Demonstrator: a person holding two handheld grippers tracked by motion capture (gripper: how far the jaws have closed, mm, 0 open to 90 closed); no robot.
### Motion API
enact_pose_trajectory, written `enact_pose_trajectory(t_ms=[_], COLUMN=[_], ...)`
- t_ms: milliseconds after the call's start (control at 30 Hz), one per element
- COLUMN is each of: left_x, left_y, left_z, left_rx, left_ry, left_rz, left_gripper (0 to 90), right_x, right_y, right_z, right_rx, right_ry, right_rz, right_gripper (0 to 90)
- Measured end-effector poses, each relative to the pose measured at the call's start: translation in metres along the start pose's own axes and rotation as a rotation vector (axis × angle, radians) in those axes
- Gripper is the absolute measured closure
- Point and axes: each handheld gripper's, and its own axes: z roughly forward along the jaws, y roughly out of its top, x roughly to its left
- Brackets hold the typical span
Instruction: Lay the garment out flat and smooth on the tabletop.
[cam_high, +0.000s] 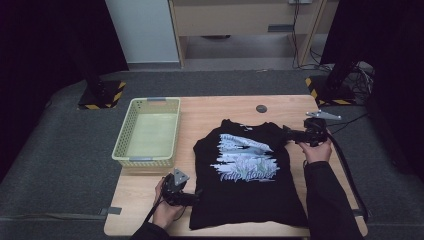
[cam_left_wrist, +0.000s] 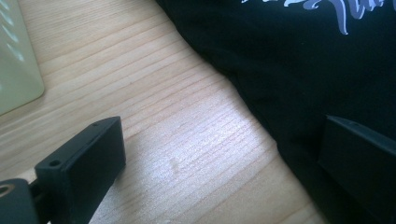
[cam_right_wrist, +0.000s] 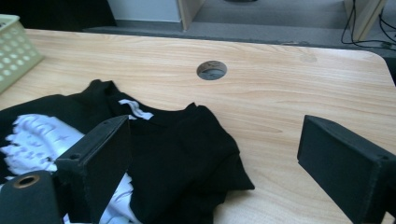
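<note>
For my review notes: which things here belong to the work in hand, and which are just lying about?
In the job:
- black T-shirt, spread flat
- left gripper, open at its lower left edge
- right gripper, open by its sleeve

Lying about:
- yellow-green basket at the table's left
- round cable hole in the table

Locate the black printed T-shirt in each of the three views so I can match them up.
High view: the black T-shirt lies flat at the centre right of the table, print up.
Left gripper view: it covers the upper right, its edge running diagonally across the wood.
Right gripper view: it sits at lower left, collar and folded sleeve toward the middle.
Shared landmark: the pale green basket, at the left edge in every view.
</note>
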Motion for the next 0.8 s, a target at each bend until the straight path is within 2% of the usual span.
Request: enact_pose_trajectory(t_ms=[200, 367, 600, 800], left_x=[0.000, 0.000, 0.000, 0.000], left_y=[0.000, 0.000, 0.000, 0.000], left_z=[0.000, 0.000, 0.000, 0.000], left_rx=[0.001, 0.001, 0.001, 0.001], left_ry=[-0.001, -0.001, -0.001, -0.002], left_rz=[0.002, 0.002, 0.002, 0.003], left_gripper=[0.2, 0.2, 0.2, 0.2], right_x=[-0.005, -0.009, -0.012, -0.013], right_y=[-0.001, -0.006, -0.016, -0.024], right_z=[0.016, 0.029, 0.050, 0.067], right_rx=[0.020, 0.038, 0.085, 0.140], right_ry=[-0.029, -0.035, -0.040, -0.046], right_rz=[0.010, 0.034, 0.058, 0.055], right_gripper=[11.9, 14.7, 19.7, 25.6])
